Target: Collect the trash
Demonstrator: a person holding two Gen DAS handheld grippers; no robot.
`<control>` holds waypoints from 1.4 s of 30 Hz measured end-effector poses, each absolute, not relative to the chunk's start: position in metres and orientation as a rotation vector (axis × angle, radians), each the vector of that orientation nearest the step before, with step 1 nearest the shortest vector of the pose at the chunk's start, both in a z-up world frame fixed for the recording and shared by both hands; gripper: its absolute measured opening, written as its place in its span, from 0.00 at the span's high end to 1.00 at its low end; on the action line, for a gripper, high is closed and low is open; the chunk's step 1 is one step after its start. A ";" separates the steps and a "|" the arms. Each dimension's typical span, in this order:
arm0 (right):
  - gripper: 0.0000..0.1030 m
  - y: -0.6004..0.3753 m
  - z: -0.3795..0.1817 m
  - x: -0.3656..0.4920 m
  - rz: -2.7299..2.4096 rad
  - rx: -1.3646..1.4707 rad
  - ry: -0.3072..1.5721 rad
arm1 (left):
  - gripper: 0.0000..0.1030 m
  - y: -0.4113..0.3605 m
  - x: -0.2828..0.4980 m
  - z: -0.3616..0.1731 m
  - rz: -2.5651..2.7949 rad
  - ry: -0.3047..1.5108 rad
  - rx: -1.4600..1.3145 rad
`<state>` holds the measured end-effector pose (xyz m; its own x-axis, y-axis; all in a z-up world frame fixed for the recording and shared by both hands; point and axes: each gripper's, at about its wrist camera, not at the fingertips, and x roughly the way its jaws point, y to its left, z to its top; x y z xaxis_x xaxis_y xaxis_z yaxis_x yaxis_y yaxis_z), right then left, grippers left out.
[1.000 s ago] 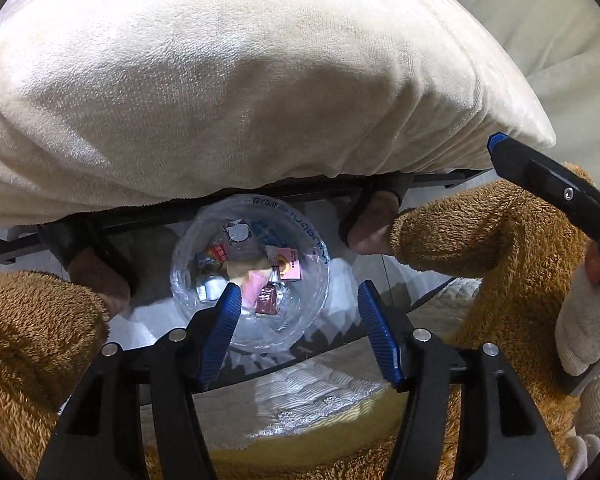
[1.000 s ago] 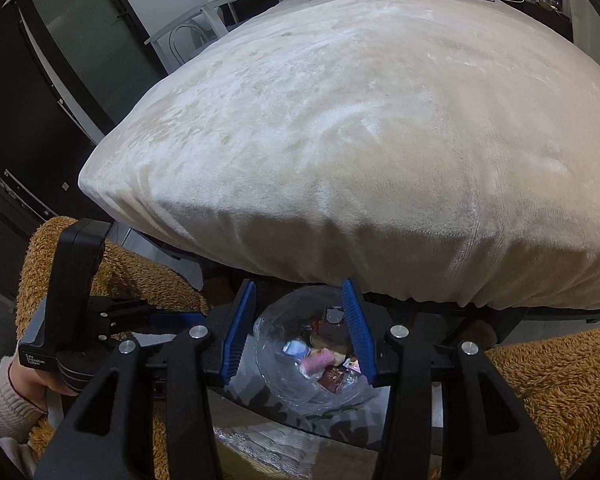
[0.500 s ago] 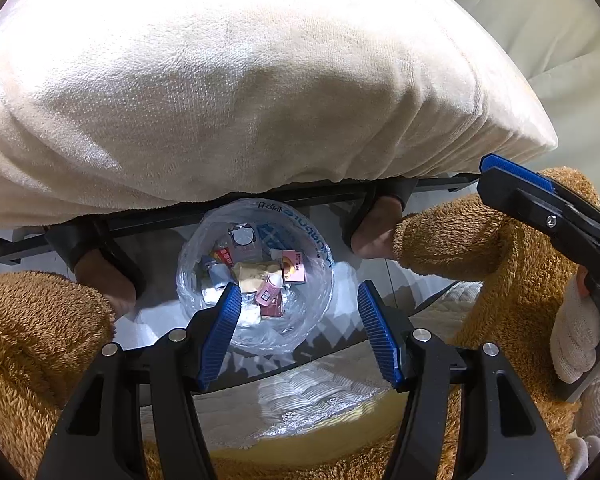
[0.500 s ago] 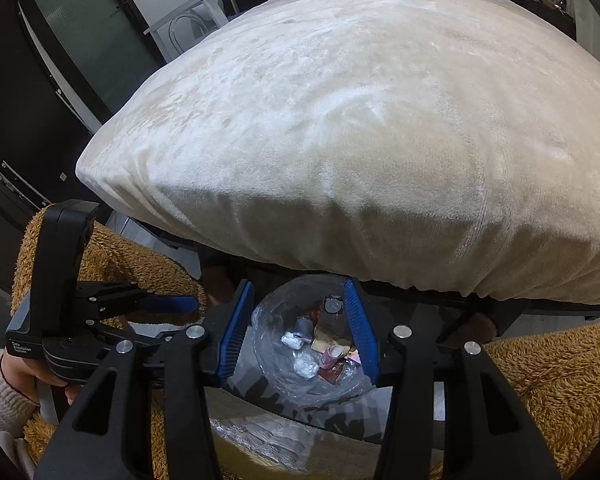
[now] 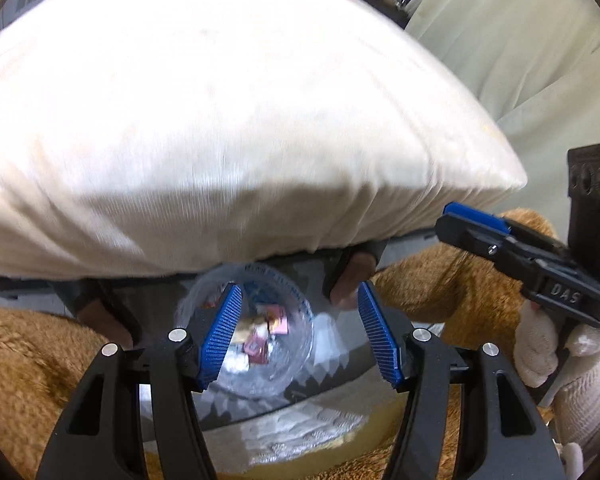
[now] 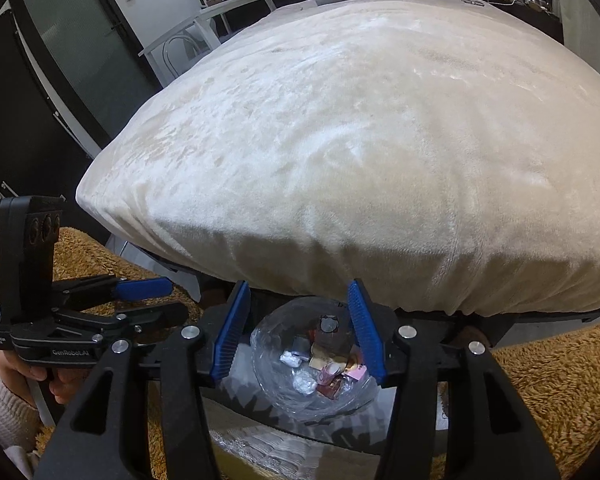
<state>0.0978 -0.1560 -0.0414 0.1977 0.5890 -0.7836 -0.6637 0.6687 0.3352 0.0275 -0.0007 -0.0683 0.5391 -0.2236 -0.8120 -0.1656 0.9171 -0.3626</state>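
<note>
On the floor, a round bin lined with a clear bag (image 5: 290, 286) (image 6: 266, 338) holds several wrappers and crumpled scraps (image 5: 266, 334) (image 6: 332, 374). My left gripper (image 5: 300, 340) hangs above it, open, with nothing between its blue pads; in the right wrist view it (image 6: 164, 300) shows at the left, held in a hand. My right gripper (image 6: 299, 336) is also over the bin. Its jaws are opening and nothing is between them; the trash lies below in the bin. In the left wrist view it (image 5: 458, 226) reaches in from the right.
A bed under a cream plush blanket (image 6: 360, 152) overhangs just behind the bin. The person's brown fuzzy legs (image 5: 32, 360) (image 6: 560, 380) flank the bin, with feet in dark slippers (image 5: 352, 276). A patterned rug (image 5: 300, 432) lies in front. A white desk (image 6: 220, 8) stands far left.
My left gripper has risen, so the bin looks smaller and lower between its fingers. The right gripper's jaws have spread wider. The trash stays in the bin.
</note>
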 end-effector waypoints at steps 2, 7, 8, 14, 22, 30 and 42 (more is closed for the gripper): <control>0.48 -0.158 -0.034 0.100 0.876 -0.084 1.034 | 0.42 0.003 0.027 -0.052 -0.043 0.949 -0.419; 0.46 -0.166 -0.017 0.109 0.856 -0.078 0.979 | 0.42 0.011 0.025 -0.017 -0.038 0.834 -0.380; 0.46 -0.167 -0.014 0.111 0.854 -0.077 0.971 | 0.42 0.013 0.025 -0.010 -0.033 0.815 -0.367; 0.45 -0.170 0.010 0.124 0.836 -0.087 0.889 | 0.42 0.019 0.030 0.025 -0.021 0.727 -0.297; 0.31 -0.168 0.042 0.142 0.809 -0.089 0.752 | 0.19 0.023 0.036 0.060 0.016 0.608 -0.198; 0.05 -0.168 0.064 0.149 0.800 -0.073 0.603 | 0.06 0.019 0.030 0.077 0.055 0.484 -0.099; 0.05 -0.163 0.048 0.148 0.762 -0.161 0.423 | 0.06 0.034 0.043 0.060 0.054 0.432 -0.096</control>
